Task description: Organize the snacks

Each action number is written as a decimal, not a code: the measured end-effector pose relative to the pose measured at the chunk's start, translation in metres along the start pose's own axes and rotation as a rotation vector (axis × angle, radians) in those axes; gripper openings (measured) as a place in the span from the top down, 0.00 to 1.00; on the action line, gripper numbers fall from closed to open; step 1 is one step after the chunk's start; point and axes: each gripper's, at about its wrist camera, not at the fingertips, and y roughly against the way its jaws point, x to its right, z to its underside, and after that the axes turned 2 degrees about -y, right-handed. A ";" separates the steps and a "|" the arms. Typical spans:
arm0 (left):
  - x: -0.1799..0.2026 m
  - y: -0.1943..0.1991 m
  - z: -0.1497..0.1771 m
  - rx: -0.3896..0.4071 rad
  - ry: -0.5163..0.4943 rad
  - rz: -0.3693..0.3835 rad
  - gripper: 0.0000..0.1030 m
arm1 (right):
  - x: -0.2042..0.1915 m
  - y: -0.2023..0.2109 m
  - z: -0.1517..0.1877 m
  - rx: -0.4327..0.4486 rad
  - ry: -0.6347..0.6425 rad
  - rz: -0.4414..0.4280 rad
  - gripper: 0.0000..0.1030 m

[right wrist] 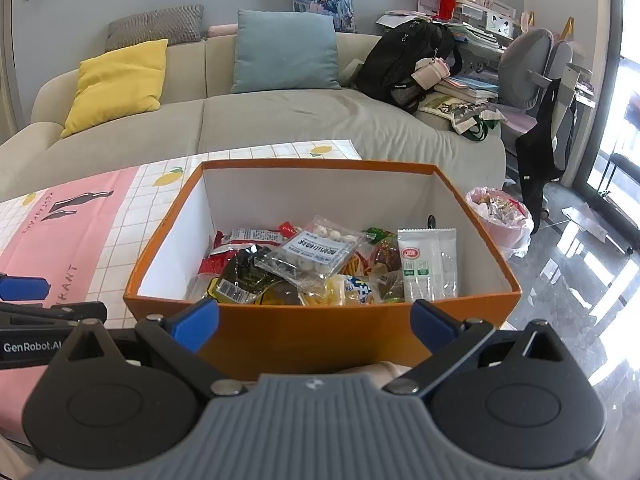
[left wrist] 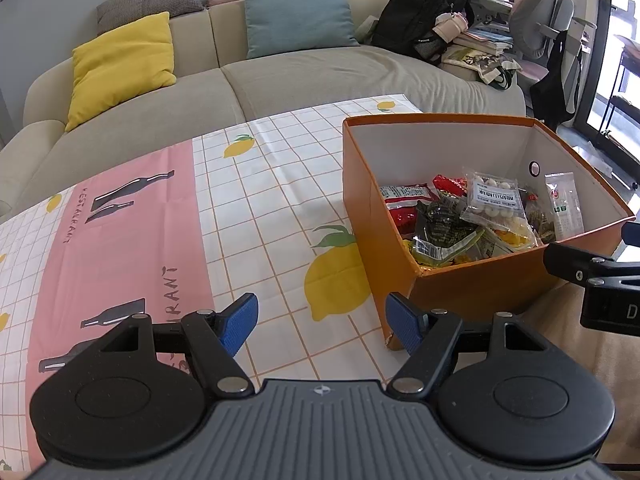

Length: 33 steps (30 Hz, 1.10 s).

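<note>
Left gripper (left wrist: 322,322): jaws apart, empty, over the tablecloth (left wrist: 256,200) just left of the orange box (left wrist: 472,284). Right gripper (right wrist: 316,320): jaws apart, empty, at the box's near wall. Snack packets (right wrist: 312,268) lie heaped inside the box. Sofa (right wrist: 280,120) stands behind the box; pink bin (right wrist: 500,220) on the floor to its right.

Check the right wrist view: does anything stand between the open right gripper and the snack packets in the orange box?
Only the orange box's near wall. It rises between the right gripper and the snack packets. The box has no lid, so nothing visible blocks a reach from above.
</note>
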 end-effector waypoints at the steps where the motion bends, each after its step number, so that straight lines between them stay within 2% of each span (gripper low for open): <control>1: 0.000 0.000 0.000 0.000 0.001 0.000 0.17 | 0.000 0.000 0.000 0.000 0.000 0.001 0.03; 33: -0.002 0.003 0.000 -0.001 0.015 -0.007 0.17 | -0.003 0.000 0.002 0.000 0.005 0.004 0.03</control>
